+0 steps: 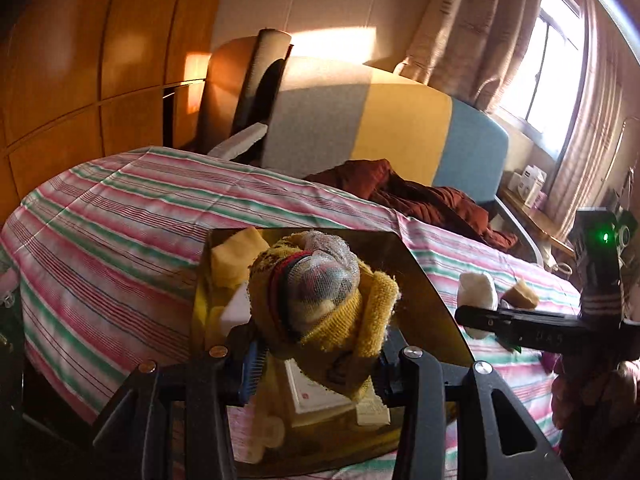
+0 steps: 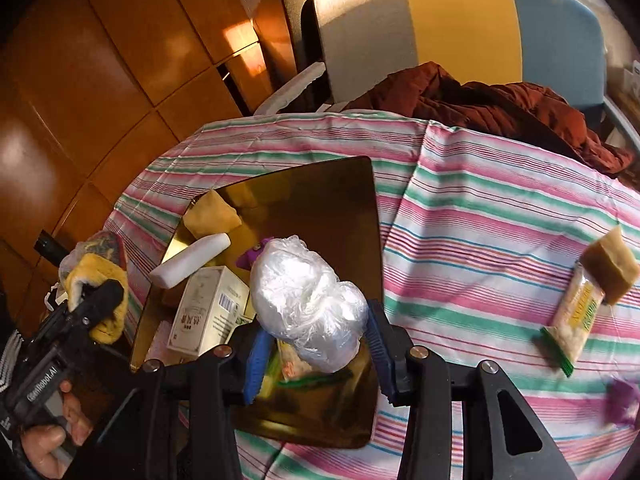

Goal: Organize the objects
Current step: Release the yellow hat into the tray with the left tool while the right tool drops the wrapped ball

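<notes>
Two bundles clamped: yellow cloth bundle [image 1: 320, 300], plastic-wrapped wad [image 2: 312, 304] (contents unclear).

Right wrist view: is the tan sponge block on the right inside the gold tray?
No: the tan sponge block lies on the striped cloth, well apart from the gold tray.

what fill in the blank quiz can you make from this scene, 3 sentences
1. The left gripper is shut on a ____ cloth bundle.
2. The right gripper holds a wad of clear ____ over the gold tray.
3. The tablecloth pattern is ____.

Missing words: yellow; plastic; striped
</notes>
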### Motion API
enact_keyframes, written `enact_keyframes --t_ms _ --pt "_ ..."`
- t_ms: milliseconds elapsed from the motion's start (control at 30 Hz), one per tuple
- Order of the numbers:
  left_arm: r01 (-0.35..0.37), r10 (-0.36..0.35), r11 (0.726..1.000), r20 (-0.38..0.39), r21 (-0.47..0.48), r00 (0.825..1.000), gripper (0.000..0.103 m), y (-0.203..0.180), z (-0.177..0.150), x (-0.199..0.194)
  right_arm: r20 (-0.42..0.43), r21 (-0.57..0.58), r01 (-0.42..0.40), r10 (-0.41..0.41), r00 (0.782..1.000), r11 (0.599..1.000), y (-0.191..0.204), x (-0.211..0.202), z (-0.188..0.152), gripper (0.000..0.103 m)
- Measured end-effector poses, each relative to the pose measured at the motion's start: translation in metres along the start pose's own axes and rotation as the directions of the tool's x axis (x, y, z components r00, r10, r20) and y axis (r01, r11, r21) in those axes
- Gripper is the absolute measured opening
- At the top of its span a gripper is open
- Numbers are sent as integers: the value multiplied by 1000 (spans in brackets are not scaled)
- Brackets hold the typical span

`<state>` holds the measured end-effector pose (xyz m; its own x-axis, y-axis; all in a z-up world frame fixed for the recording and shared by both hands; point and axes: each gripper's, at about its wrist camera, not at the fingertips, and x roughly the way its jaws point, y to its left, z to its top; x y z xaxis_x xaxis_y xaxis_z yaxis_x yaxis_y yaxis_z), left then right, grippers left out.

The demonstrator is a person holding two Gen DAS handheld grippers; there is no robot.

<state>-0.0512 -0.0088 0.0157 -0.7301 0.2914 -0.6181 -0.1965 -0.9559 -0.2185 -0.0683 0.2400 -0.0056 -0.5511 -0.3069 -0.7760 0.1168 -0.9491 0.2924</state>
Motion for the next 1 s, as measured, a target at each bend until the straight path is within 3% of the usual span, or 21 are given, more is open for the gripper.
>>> enact_keyframes --t_ms 400,533,667,767,867,933,1000 --pt "-12 12 1000 -7 20 1000 44 -11 45 47 -29 26 26 -26 999 999 -2 42 15 48" --pt "-36 37 999 -21 26 999 49 -18 54 71 -33 23 40 -39 999 999 -5 48 13 63" --pt "-35 35 999 -72 -1 997 59 -17 55 89 -31 20 38 -38 999 999 -5 48 10 67" --pt "-64 64 998 -65 -1 996 65 -17 50 89 -8 -4 62 -62 998 998 -1 43 5 78" --pt "-78 78 997 -60 3 995 68 -14 45 86 41 -32 102 -101 994 994 6 35 0 87" --pt "-90 90 996 -62 1 994 69 -12 42 83 98 -66 142 -135 986 988 14 27 -4 100" --pt "-97 96 995 -55 -1 994 69 -11 39 76 157 -108 196 -178 971 975 25 18 -8 103"
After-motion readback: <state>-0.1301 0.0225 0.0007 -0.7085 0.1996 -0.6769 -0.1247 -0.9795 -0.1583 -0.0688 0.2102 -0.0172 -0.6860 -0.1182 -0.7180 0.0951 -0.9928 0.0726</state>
